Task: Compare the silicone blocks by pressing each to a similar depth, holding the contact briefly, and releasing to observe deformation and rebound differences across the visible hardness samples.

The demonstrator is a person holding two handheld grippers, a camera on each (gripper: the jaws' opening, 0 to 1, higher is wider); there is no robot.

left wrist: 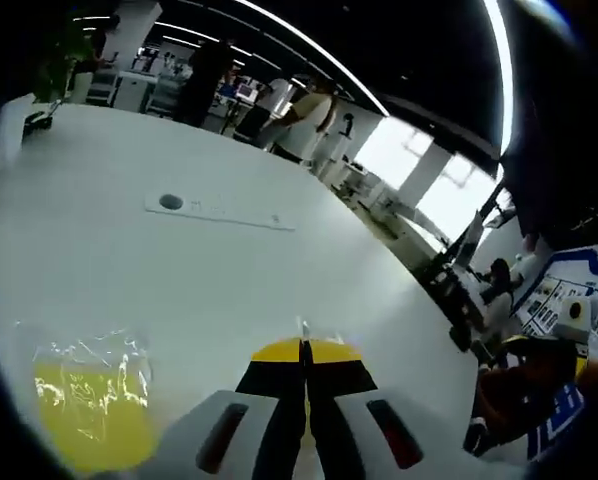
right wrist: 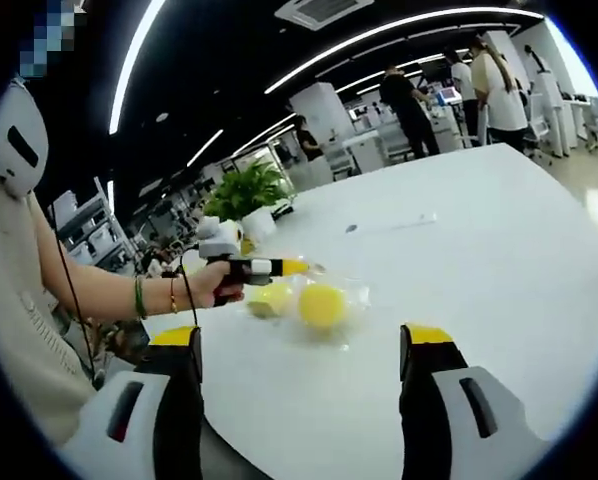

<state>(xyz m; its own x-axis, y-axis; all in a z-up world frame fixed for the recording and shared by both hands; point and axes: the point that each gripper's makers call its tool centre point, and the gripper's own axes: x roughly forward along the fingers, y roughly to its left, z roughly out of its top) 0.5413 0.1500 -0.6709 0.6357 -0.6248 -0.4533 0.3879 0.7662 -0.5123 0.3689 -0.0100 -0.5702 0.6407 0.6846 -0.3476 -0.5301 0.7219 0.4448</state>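
My left gripper [right wrist: 297, 267] has its jaws closed on nothing, tips beside 2 yellow blocks [right wrist: 322, 305] in clear wrap on the white table [right wrist: 499, 260]. My right gripper [right wrist: 301, 352] hangs wide open, well back. I'd lower the closed tip squarely onto 1 block [left wrist: 89, 410], press gently, pause, then lift straight off.

Ahead of you a white table [right wrist: 499, 260], potted plant [right wrist: 244, 190] at its far edge, people [right wrist: 489, 80] standing upper right, ceiling light strips [left wrist: 309, 45] overhead.
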